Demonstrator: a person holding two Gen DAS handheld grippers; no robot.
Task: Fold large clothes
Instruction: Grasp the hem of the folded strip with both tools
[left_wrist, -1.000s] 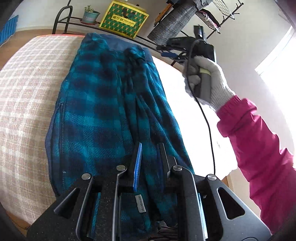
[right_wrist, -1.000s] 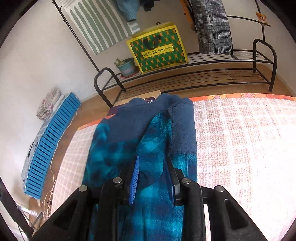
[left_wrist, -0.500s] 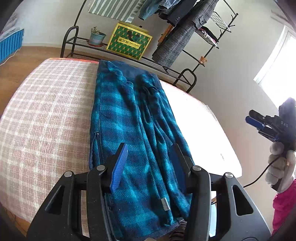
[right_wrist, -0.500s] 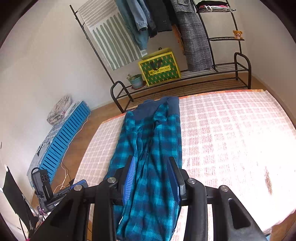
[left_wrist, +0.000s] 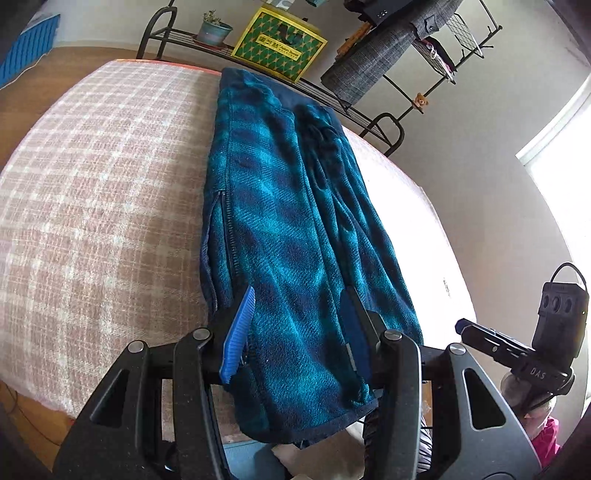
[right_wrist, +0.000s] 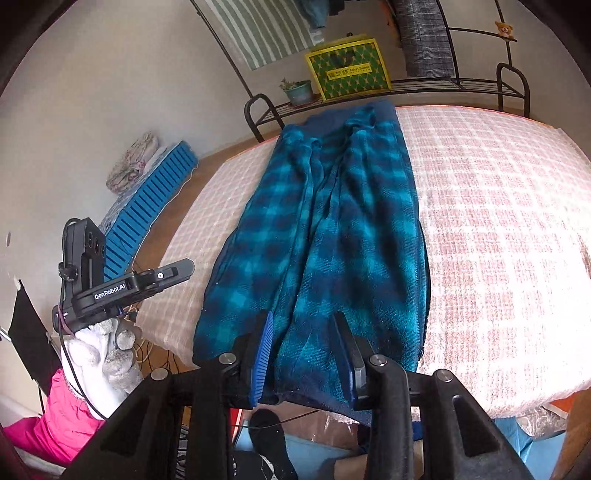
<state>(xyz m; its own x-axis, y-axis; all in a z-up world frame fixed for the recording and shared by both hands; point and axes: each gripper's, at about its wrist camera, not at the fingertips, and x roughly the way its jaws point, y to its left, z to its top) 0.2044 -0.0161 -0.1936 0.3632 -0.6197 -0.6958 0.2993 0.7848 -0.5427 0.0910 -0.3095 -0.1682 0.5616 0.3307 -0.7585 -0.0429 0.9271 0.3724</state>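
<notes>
A teal and navy plaid fleece garment (left_wrist: 291, 221) lies folded into a long narrow strip on the pink checked bed cover (left_wrist: 103, 184); its near hem hangs over the bed's near edge. It also shows in the right wrist view (right_wrist: 332, 236). My left gripper (left_wrist: 299, 317) is open and empty, just above the near end of the garment. My right gripper (right_wrist: 303, 332) is open and empty, over the same near end. Each gripper shows in the other's view: the right one (left_wrist: 524, 354) off the bed's right side, the left one (right_wrist: 122, 284) off its left side.
A black metal clothes rack (right_wrist: 443, 81) stands behind the bed with a yellow and green bag (right_wrist: 347, 70), a potted plant (right_wrist: 299, 90) and hanging clothes. A blue slatted panel (right_wrist: 147, 206) lies on the wooden floor at the left. A window (left_wrist: 565, 162) is at the right.
Both grippers let go of the garment and opened, then pulled back from its far end to its near end. The garment now lies flat as a long strip.
</notes>
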